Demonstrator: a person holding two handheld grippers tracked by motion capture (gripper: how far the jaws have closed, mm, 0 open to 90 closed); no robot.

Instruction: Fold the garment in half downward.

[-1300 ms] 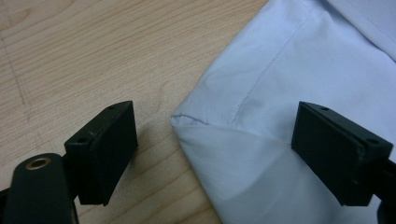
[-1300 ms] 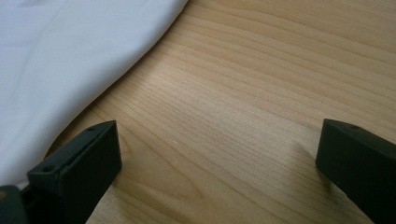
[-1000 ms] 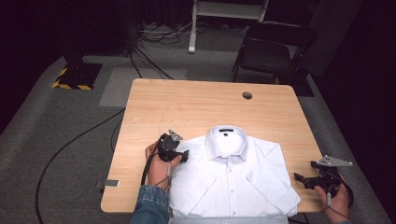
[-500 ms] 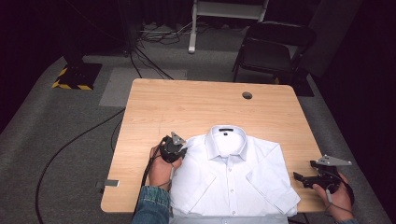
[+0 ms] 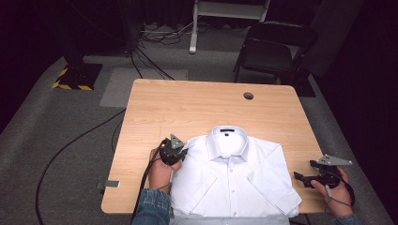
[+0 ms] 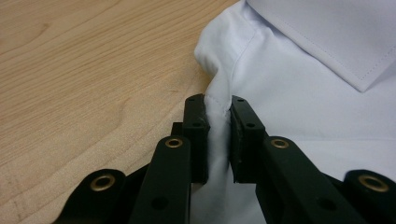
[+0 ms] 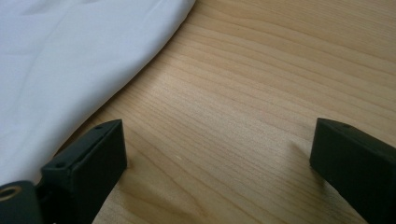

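A white short-sleeved shirt [image 5: 232, 178] lies face up on the wooden table [image 5: 197, 108], collar toward the far side, sleeves folded in over the front. My left gripper [image 5: 182, 153] is at the shirt's left shoulder, shut on a pinched ridge of the shirt's shoulder seam [image 6: 217, 112]. My right gripper [image 5: 300, 178] hovers low at the table's right front edge, just right of the shirt's right side [image 7: 70, 60]. Its jaws stand wide open over bare wood with nothing between them.
A round cable hole [image 5: 248, 96] sits in the table's far right part. A dark chair [image 5: 272, 51] stands behind the table. Cables [image 5: 70, 145] run over the grey floor at left. The shirt's hem hangs over the front edge.
My left gripper has moved a little right onto the shirt's shoulder and shut on the seam. My right gripper has shifted slightly but stays open beside the shirt.
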